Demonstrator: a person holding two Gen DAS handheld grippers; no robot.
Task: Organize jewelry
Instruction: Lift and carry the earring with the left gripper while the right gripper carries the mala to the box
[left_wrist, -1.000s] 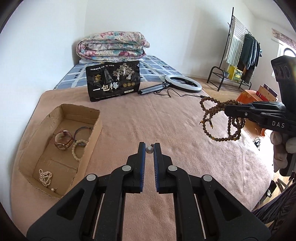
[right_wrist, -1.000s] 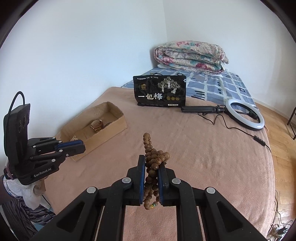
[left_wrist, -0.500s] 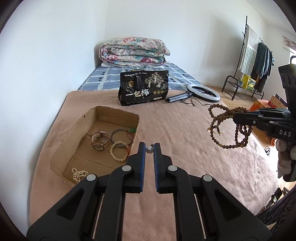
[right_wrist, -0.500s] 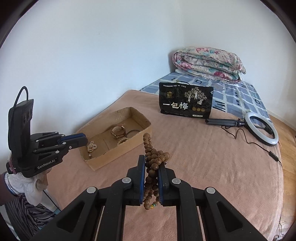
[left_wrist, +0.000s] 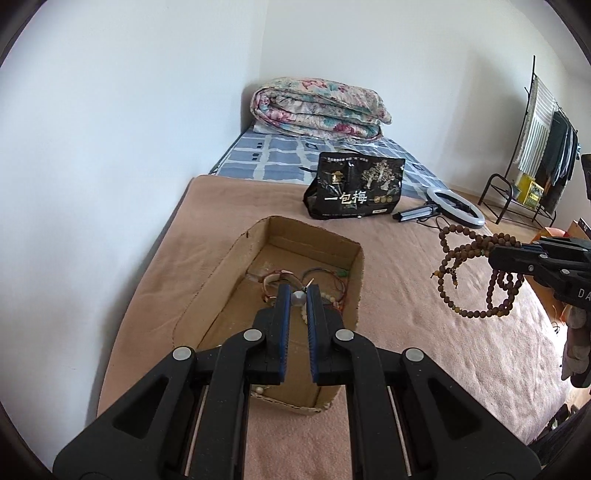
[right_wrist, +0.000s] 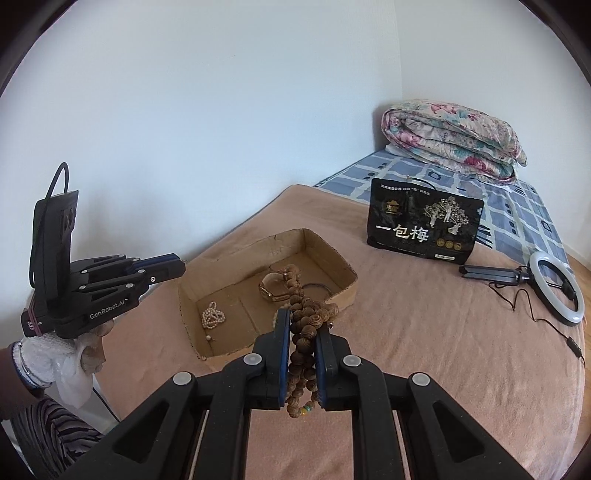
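My left gripper (left_wrist: 297, 297) is shut on a small pearl earring (left_wrist: 297, 297) and hovers over the cardboard box (left_wrist: 354, 280). The box lies on the pink blanket and holds a watch (right_wrist: 274, 287), bracelets (left_wrist: 334, 284) and a pearl strand (right_wrist: 212, 315). My right gripper (right_wrist: 303, 325) is shut on a long wooden bead necklace (right_wrist: 306, 332), held above the blanket just right of the box. From the left wrist view the beads (left_wrist: 476, 280) hang in loops from that gripper (left_wrist: 496, 254). The left gripper also shows in the right wrist view (right_wrist: 177, 266).
A black snack bag (left_wrist: 354, 190) stands beyond the box. A ring light with tripod and cable (right_wrist: 556, 288) lies to the right. A folded floral quilt (left_wrist: 317, 109) sits by the wall. A clothes rack (left_wrist: 543, 147) stands far right.
Both grippers have moved left toward the box. My left gripper now hovers over the box with the earring; my right gripper has come close to the box's right wall with the beads.
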